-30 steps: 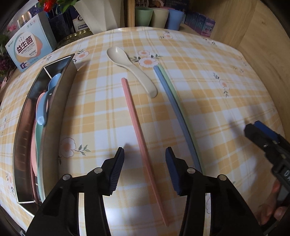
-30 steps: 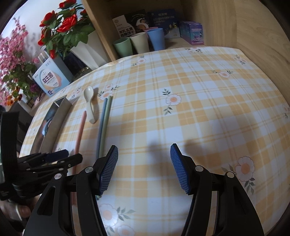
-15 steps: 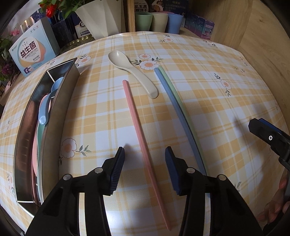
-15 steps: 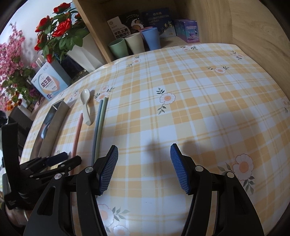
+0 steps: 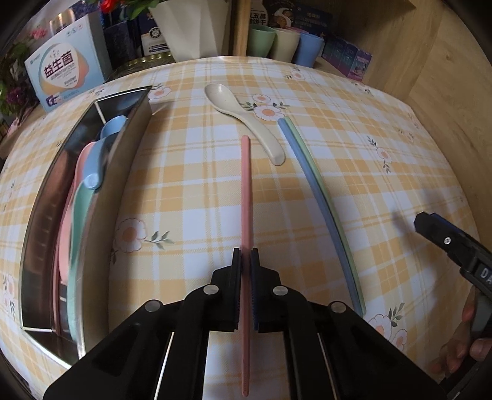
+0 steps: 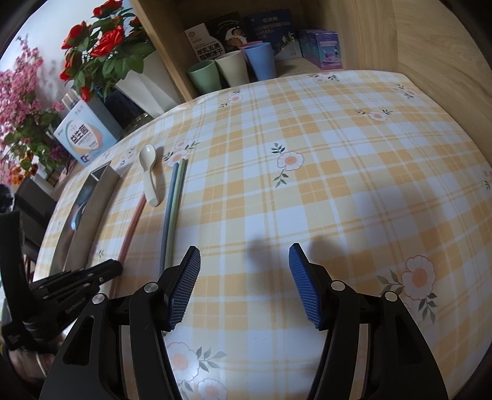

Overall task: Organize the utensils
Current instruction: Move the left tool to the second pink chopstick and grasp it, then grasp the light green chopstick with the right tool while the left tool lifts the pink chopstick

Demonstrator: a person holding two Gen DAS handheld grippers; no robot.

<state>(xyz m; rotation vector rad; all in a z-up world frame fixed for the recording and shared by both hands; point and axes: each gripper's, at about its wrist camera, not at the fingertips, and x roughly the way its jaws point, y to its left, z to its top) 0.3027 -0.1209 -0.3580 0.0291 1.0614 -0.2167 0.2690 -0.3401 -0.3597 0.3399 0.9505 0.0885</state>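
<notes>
A long pink chopstick [image 5: 246,197] lies on the plaid tablecloth, and my left gripper [image 5: 245,255] is shut on it near its near end. A cream spoon [image 5: 243,118] lies just right of its far end. Beside the spoon run a blue chopstick [image 5: 319,200] and a green chopstick [image 5: 303,144], side by side. On the left stands a metal tray [image 5: 123,172] holding blue, pink and green utensils. My right gripper [image 6: 244,261] hangs open over bare cloth with nothing between its fingers; its tip [image 5: 430,226] shows at the right in the left wrist view.
A white and blue box [image 5: 66,72], a white flower pot [image 5: 190,27] and three cups [image 5: 283,43] stand at the table's far edge. Small boxes [image 6: 319,47] sit on the wooden shelf behind. A wooden wall [image 5: 446,92] bounds the right side.
My left gripper's jaws have closed from wide apart onto the pink chopstick. The right gripper stays open in the same place.
</notes>
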